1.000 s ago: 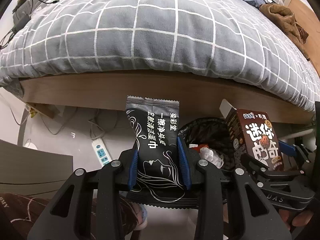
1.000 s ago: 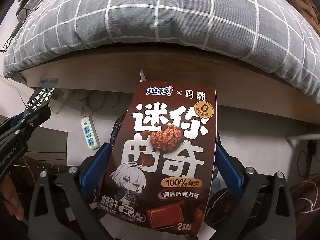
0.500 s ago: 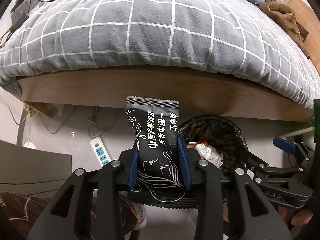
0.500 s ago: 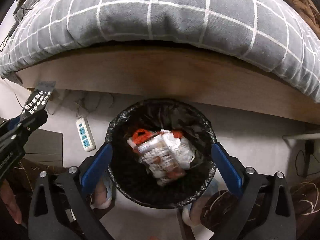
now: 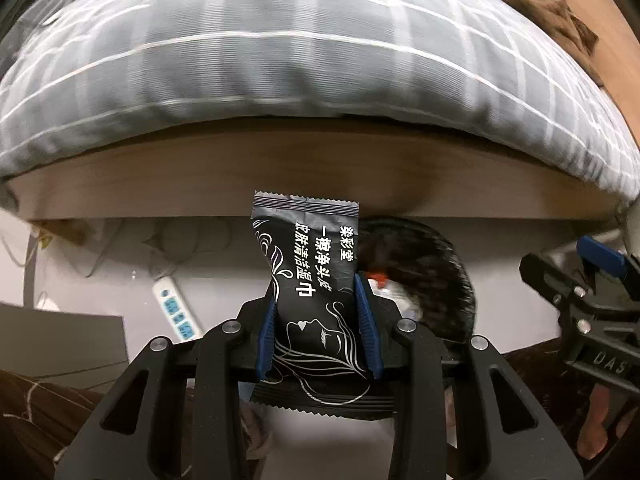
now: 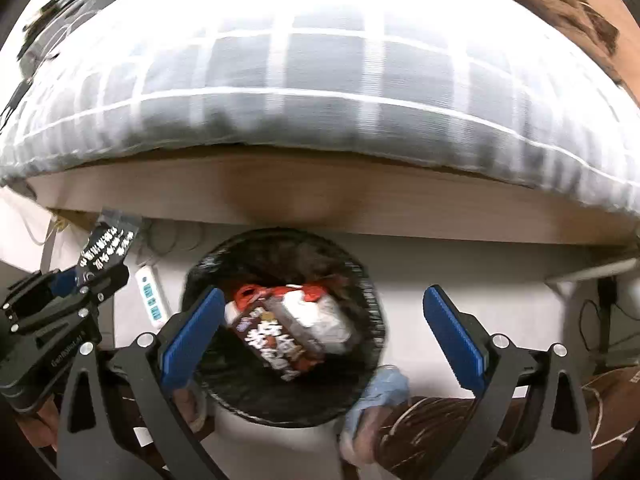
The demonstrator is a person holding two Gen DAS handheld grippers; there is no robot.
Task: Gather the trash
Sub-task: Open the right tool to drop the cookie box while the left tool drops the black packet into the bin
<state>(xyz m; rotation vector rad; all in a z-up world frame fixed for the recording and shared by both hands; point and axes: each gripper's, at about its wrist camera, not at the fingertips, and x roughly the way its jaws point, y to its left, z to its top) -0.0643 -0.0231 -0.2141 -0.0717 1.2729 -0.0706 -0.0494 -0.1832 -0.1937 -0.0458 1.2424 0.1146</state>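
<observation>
My left gripper (image 5: 318, 320) is shut on a black wipe packet (image 5: 310, 276) with white Chinese lettering, held upright just left of the black-bagged trash bin (image 5: 436, 280). My right gripper (image 6: 322, 332) is open and empty, directly above the bin (image 6: 224, 380). The brown cookie box (image 6: 276, 340) lies inside the bin on other red and white trash (image 6: 316, 312). The left gripper with its packet (image 6: 106, 248) shows at the left of the right wrist view. The right gripper (image 5: 588, 280) shows at the right edge of the left wrist view.
A bed with a grey checked duvet (image 5: 304, 80) and a wooden frame (image 5: 312, 176) rises right behind the bin. A white power strip (image 5: 176, 312) and cables lie on the floor to the left. A dark board (image 5: 60, 336) stands at the left.
My right gripper opened and the cookie box dropped into the bin. The left gripper kept hold of the wipe packet and moved closer to the bin.
</observation>
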